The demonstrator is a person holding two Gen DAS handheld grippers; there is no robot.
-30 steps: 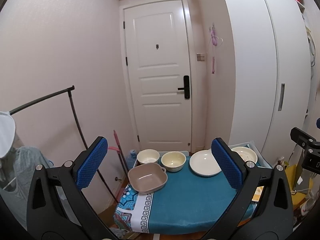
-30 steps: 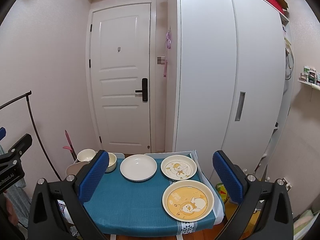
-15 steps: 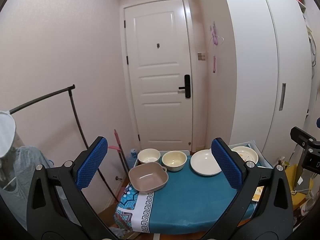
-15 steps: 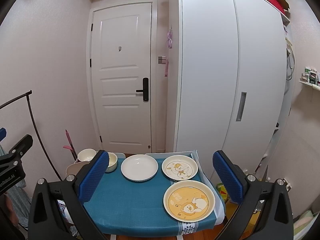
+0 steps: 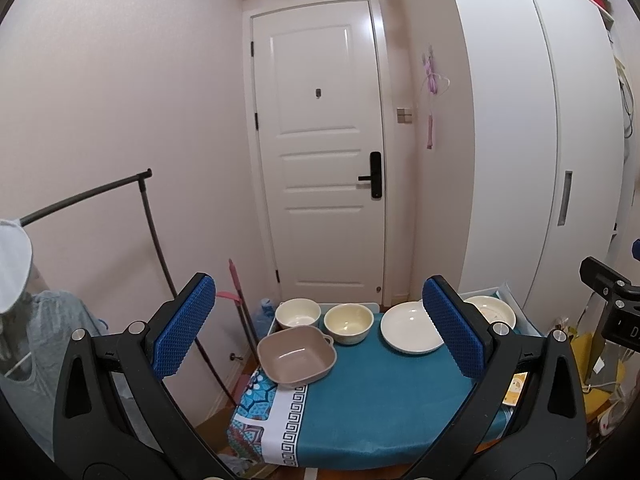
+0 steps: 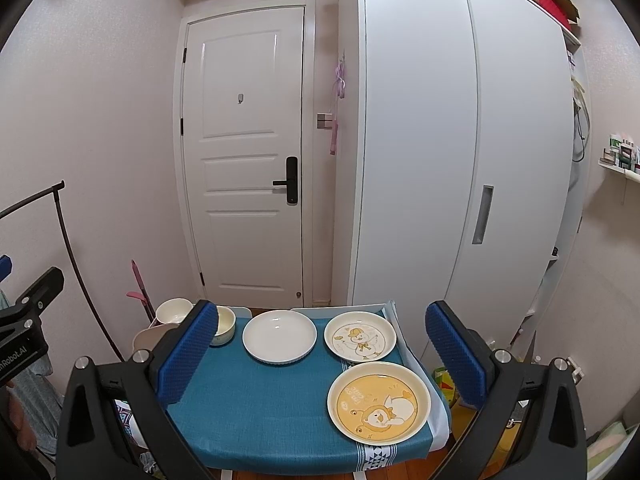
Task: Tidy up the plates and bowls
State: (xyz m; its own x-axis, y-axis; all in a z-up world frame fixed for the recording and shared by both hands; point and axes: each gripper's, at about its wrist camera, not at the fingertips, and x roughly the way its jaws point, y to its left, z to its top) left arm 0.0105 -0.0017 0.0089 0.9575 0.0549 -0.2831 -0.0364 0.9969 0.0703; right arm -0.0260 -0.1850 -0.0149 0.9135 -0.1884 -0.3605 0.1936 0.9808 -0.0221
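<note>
Both tongs, left (image 5: 320, 332) and right (image 6: 320, 354), hang spread and empty above the surface (image 6: 260, 408). A white plate (image 6: 279, 336) sits at its far edge, bowls (image 5: 348, 323) left, cartoon plates (image 6: 379, 400) right.

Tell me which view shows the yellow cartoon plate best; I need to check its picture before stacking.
The right wrist view: the yellow cartoon plate lies whole and unobstructed at the near right corner of the blue cloth, its picture facing up. The left wrist view shows only a yellow sliver behind that gripper's right finger.
</note>
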